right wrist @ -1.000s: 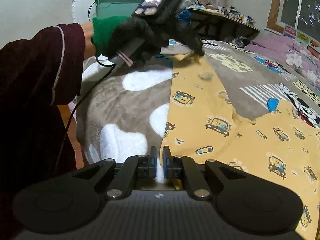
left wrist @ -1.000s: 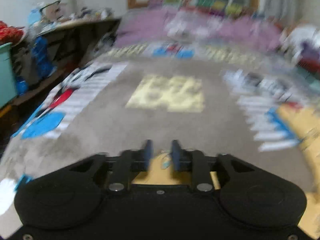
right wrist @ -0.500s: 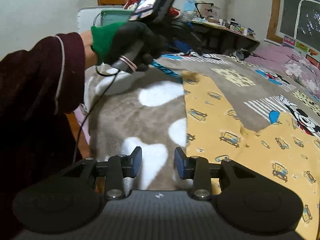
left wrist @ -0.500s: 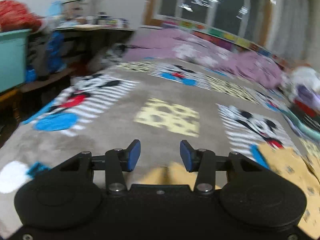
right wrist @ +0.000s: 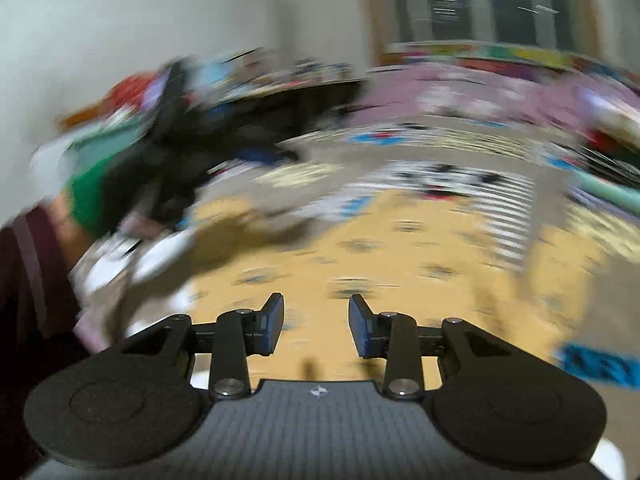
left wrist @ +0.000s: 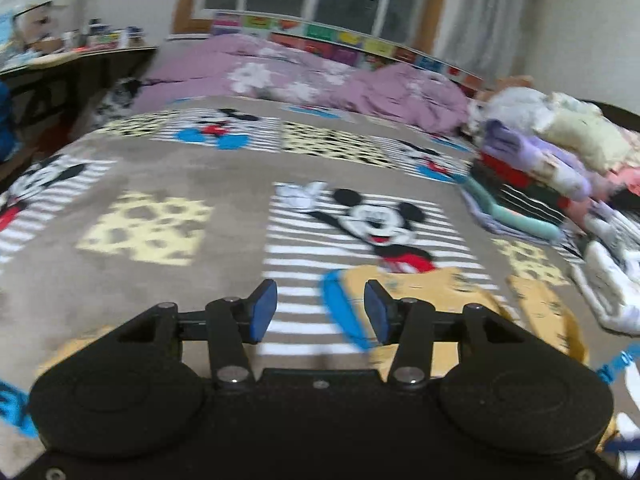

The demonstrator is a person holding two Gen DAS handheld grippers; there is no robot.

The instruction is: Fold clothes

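Your left gripper [left wrist: 316, 312] has nothing between its blue pads and its jaws are opening; your right gripper [right wrist: 316, 324] is released too, holding nothing; the yellow printed garment [right wrist: 400, 252] lies spread on the cartoon blanket [left wrist: 200, 176], below and ahead of both; the right view is badly smeared, so you risk pinching blanket along with cloth, or snagging the clothes pile [left wrist: 560, 184] nearby.

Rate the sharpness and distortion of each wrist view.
Left wrist view: mild motion blur, the cartoon blanket still readable, fisheye bending at the edges. Right wrist view: heavy sideways smear over the yellow garment; only the right gripper is sharp.
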